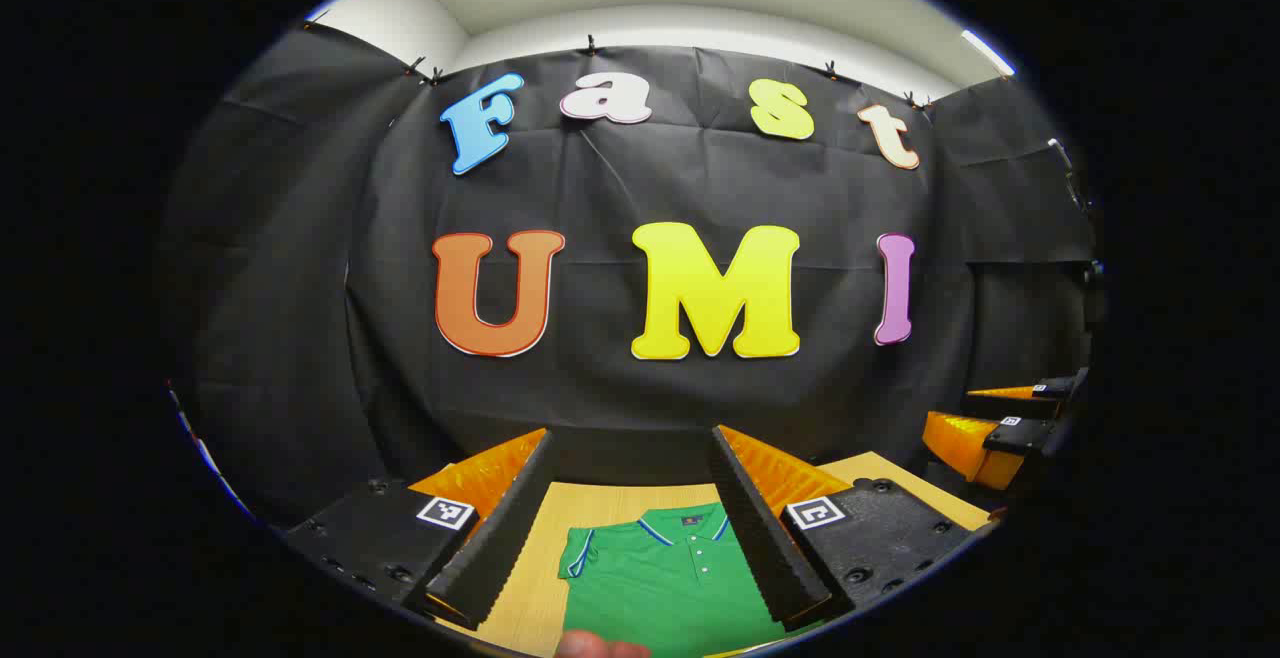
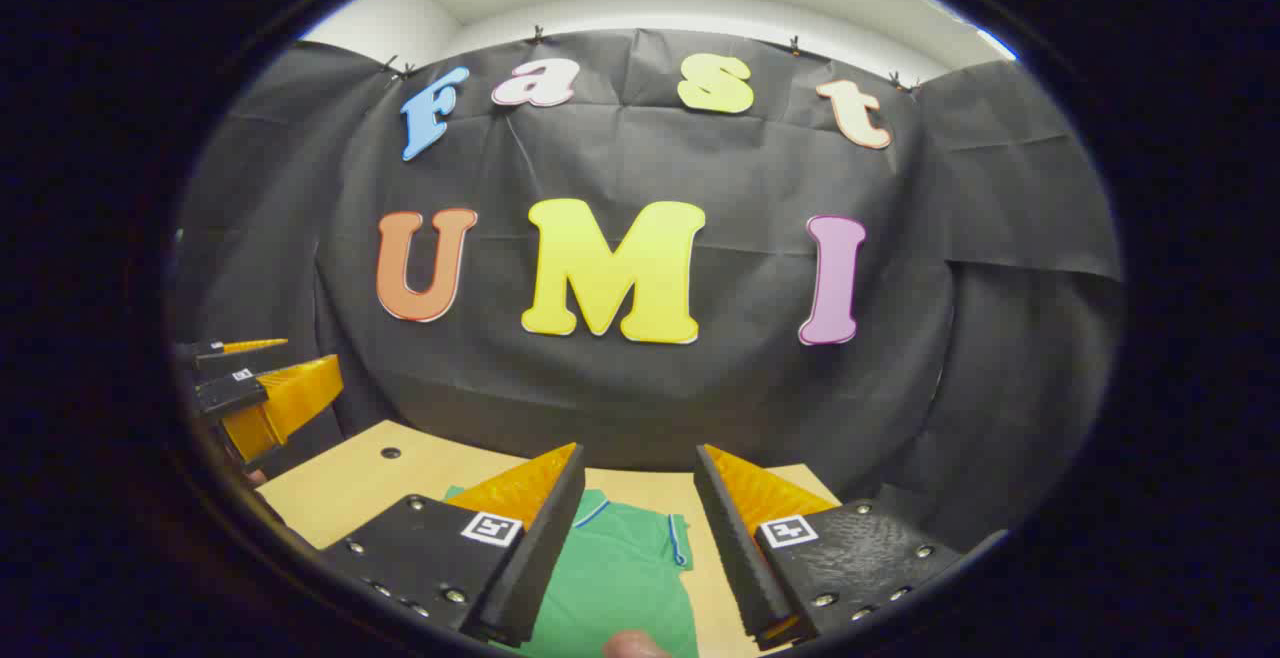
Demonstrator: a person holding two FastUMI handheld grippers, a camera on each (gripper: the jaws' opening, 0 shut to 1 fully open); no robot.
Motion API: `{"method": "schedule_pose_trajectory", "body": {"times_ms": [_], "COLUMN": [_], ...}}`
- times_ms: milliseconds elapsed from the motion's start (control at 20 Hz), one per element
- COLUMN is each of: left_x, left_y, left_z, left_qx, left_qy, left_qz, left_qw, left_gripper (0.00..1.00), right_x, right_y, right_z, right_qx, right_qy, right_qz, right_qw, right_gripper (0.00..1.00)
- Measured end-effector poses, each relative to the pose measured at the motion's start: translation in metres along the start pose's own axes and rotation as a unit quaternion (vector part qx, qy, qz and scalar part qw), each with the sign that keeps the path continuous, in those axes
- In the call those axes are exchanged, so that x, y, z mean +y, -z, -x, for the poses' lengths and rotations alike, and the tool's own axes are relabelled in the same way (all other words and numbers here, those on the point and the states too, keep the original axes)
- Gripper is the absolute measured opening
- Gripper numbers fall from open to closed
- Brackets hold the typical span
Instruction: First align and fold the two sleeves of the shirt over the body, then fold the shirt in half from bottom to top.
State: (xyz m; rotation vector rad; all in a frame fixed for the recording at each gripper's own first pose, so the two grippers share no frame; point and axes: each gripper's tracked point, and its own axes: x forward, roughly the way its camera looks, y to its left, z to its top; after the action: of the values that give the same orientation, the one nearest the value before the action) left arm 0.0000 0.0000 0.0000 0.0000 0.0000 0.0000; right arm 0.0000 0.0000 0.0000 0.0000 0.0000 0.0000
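Observation:
A green polo shirt [image 1: 665, 578] with blue-trimmed collar and sleeve cuffs lies flat on the wooden table [image 1: 545, 588], collar toward the far wall. My left gripper [image 1: 632, 443] hovers above it, open, nothing between its fingers. In the right gripper view the shirt's right shoulder and sleeve [image 2: 625, 563] lie below my right gripper [image 2: 640, 458], which is open and holds nothing. The right gripper [image 1: 1005, 418] shows at the right edge of the left gripper view. The left gripper [image 2: 255, 378] shows at the left edge of the right gripper view.
The table's far edge [image 2: 640, 478] meets the black booth wall close behind the shirt. A small hole [image 2: 390, 453] sits in the tabletop at the far left. A fingertip [image 1: 600, 646] shows at the bottom of the left gripper view.

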Motion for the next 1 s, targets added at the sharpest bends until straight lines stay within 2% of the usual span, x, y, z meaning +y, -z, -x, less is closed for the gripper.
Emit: {"method": "schedule_pose_trajectory", "body": {"times_ms": [250, 600, 650, 700, 900, 1000], "left_x": [0.000, 0.002, 0.003, 0.004, 0.007, 0.008], "left_y": [-0.002, 0.003, 0.003, 0.003, 0.009, 0.013], "left_z": [0.002, 0.001, 0.002, 0.001, 0.003, 0.004], "left_qx": [0.002, 0.012, 0.012, 0.013, 0.021, 0.027], "left_qy": [0.012, 0.004, 0.003, 0.000, -0.005, -0.009], "left_qz": [-0.005, -0.002, -0.002, -0.003, -0.004, -0.006], "left_qw": [1.000, 1.000, 1.000, 1.000, 1.000, 1.000], "left_gripper": [0.98, 0.97, 1.00, 0.98, 1.00, 0.97], "right_x": [0.007, 0.005, 0.005, 0.005, -0.006, -0.015], "right_y": [0.012, 0.005, 0.005, 0.008, 0.031, 0.042], "right_z": [0.003, -0.001, -0.002, -0.006, -0.024, -0.038], "right_qx": [0.023, 0.021, 0.022, 0.025, 0.061, 0.077], "right_qy": [-0.009, -0.005, -0.006, -0.008, -0.010, -0.010], "right_qz": [-0.019, -0.014, -0.012, -0.010, -0.002, 0.002], "right_qw": [1.000, 1.000, 1.000, 1.000, 0.998, 0.997], "right_gripper": [0.71, 0.72, 0.71, 0.71, 0.71, 0.72]}}
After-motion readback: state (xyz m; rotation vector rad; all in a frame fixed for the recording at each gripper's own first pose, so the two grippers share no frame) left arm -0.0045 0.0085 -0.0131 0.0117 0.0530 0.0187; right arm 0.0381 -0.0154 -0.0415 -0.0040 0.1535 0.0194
